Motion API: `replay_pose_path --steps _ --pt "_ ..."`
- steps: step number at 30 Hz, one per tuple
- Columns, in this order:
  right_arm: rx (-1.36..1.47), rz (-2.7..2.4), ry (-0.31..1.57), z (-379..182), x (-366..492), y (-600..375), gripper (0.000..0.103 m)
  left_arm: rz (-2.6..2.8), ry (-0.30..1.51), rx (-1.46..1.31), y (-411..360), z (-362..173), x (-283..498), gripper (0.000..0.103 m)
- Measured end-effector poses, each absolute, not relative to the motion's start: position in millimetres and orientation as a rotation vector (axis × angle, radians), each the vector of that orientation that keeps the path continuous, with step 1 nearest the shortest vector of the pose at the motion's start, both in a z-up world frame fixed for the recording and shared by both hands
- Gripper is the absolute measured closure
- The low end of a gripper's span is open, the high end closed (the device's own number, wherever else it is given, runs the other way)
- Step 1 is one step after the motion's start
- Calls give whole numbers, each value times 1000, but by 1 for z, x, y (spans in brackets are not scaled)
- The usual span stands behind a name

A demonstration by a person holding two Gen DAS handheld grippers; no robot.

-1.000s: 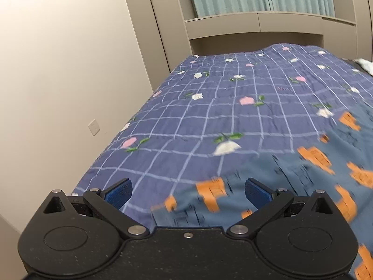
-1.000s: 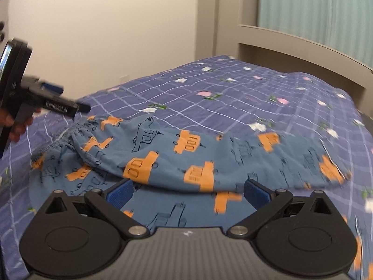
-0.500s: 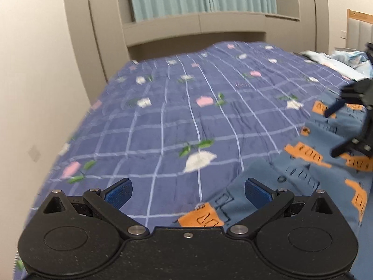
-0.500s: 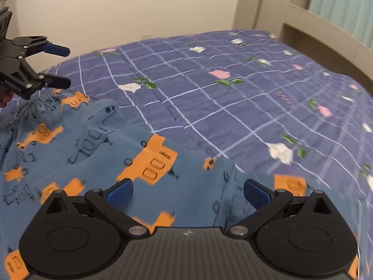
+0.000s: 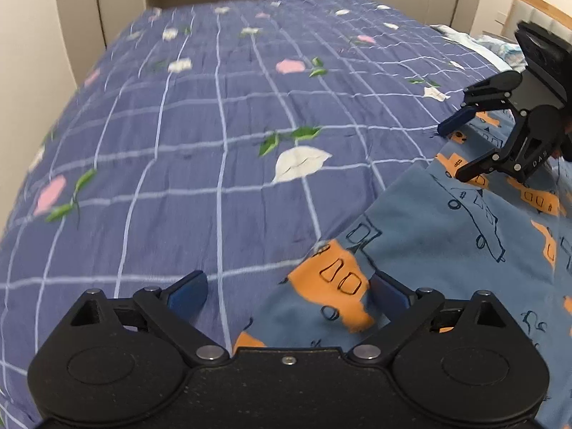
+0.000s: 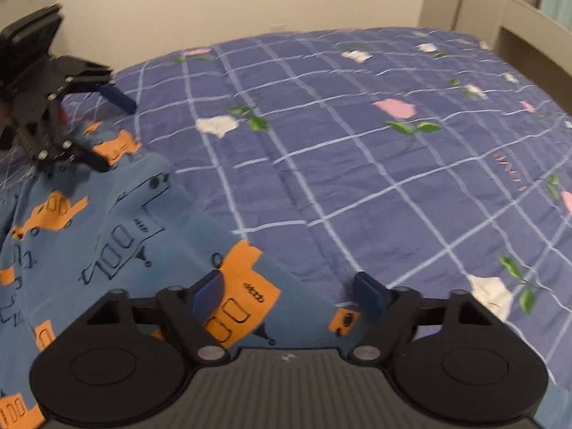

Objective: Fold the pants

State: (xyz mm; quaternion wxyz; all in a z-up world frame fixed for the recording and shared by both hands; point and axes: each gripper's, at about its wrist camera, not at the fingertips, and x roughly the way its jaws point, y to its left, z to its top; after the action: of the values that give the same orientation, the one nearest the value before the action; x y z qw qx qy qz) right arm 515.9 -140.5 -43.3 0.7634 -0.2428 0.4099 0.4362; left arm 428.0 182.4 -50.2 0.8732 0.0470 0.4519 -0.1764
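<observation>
Both tongs apart over the pants edge

We see the left gripper [image 5: 287,287] and right gripper [image 6: 291,291] spread wide, each straddling the blue pants [image 5: 447,228] at lower frame, on the checked bedspread [image 5: 214,125].

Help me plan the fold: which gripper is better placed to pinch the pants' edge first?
Slightly the right gripper: the pants edge lies between its open jaws. The left gripper is open too, but its cloth bunches against only one side.
</observation>
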Motion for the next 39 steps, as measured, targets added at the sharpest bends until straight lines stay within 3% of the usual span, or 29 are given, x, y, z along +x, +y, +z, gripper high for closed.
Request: replay_pose_path --steps 2,6,9,11,12,18,20,22,30,39 --pt "-509 960 916 -44 520 -142 26 -365 966 78 187 -50 431 8" --pt "-470 968 946 -44 522 -145 40 -357 994 20 196 -44 433 12" --pt "-472 962 936 -43 517 -145 45 -330 1019 -6 201 -41 434 22" --pt "-474 946 934 -44 514 -143 48 -306 1033 -11 203 -39 434 40" --pt "-471 940 936 -44 513 -143 52 -304 1040 -13 204 -38 434 44" --pt "-473 903 934 -39 501 -138 87 -348 1054 -49 205 -34 427 89" --pt "-507 883 916 -39 495 -135 91 -330 1048 -30 200 -33 422 100" --pt "-523 852 899 -36 490 -131 97 -301 1012 -20 197 -28 417 101" --pt "-525 708 760 -18 494 -121 99 -188 814 46 194 5 401 102" --pt "-501 640 651 -10 503 -108 99 -128 774 13 199 0 399 102"
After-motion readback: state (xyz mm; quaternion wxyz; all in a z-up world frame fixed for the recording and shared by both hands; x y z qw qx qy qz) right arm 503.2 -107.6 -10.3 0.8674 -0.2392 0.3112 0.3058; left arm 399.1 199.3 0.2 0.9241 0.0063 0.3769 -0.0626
